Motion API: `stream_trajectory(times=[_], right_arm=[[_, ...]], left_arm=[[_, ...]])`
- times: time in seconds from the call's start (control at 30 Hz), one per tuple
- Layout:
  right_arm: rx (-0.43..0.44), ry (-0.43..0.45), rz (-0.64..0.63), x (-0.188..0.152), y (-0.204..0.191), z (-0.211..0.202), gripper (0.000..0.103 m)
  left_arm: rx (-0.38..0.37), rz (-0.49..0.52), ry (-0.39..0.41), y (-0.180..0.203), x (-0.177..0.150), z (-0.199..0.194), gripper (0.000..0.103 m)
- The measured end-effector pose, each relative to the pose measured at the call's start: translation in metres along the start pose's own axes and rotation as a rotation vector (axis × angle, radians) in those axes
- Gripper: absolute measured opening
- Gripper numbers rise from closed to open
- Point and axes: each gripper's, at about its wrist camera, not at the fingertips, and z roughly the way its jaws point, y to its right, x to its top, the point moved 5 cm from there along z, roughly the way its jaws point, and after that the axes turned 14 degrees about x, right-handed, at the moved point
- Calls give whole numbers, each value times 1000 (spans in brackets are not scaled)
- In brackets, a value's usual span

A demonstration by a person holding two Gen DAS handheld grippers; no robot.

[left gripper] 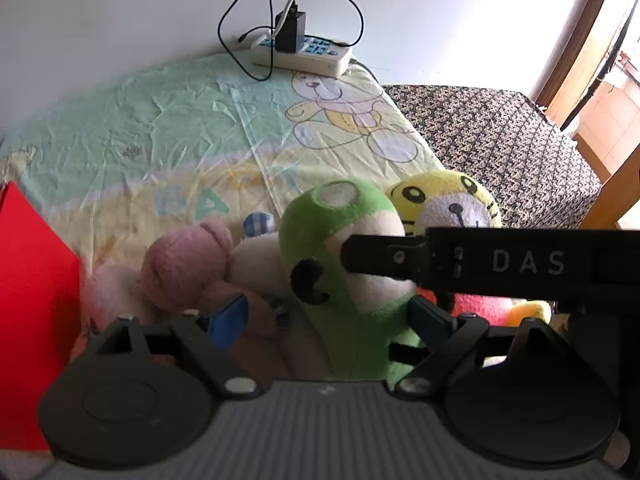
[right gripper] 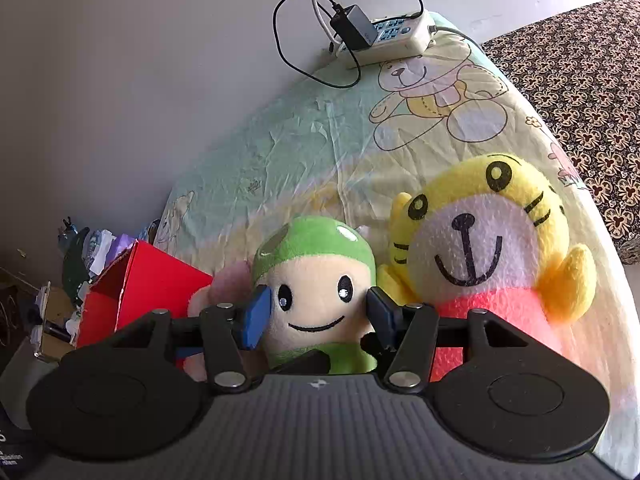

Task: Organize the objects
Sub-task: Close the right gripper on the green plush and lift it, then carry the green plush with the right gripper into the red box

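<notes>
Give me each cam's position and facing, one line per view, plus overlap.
Left wrist: sits on the left tool, angled down at the green plush and pink plush; own blue pads show, and the right tool crosses.
Right wrist: sits on the right tool, facing the green plush head-on; own pads flank it.
Shared: green plush, yellow tiger plush, red box, power strip.

We see a cream power strip with blue sockets lying at the far edge of a pale green and yellow sheet, close against a plain white wall; a black adapter is plugged into it, and a thin black cable loops up the wall and down onto the sheet. The sheet carries a printed cartoon bear just in front of the strip. Beside the sheet we find a dark cloth with a small repeated floral pattern, and beyond it a wooden door frame.
</notes>
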Motion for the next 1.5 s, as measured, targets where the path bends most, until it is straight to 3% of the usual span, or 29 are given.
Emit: stream_trajectory(times=[0.33, 0.47, 1.07, 1.5], right_arm=[[-16, 1, -49, -4, -11, -5, 50], [-15, 10, -64, -6, -16, -8, 48], [52, 109, -124, -17, -68, -35, 47], [138, 161, -125, -22, -121, -19, 47]], left_arm=[[-36, 42, 11, 11, -1, -7, 65], [-34, 55, 25, 12, -2, -11, 62], [-3, 58, 158, -2, -10, -72, 60], [77, 67, 227, -42, -9, -113, 59]])
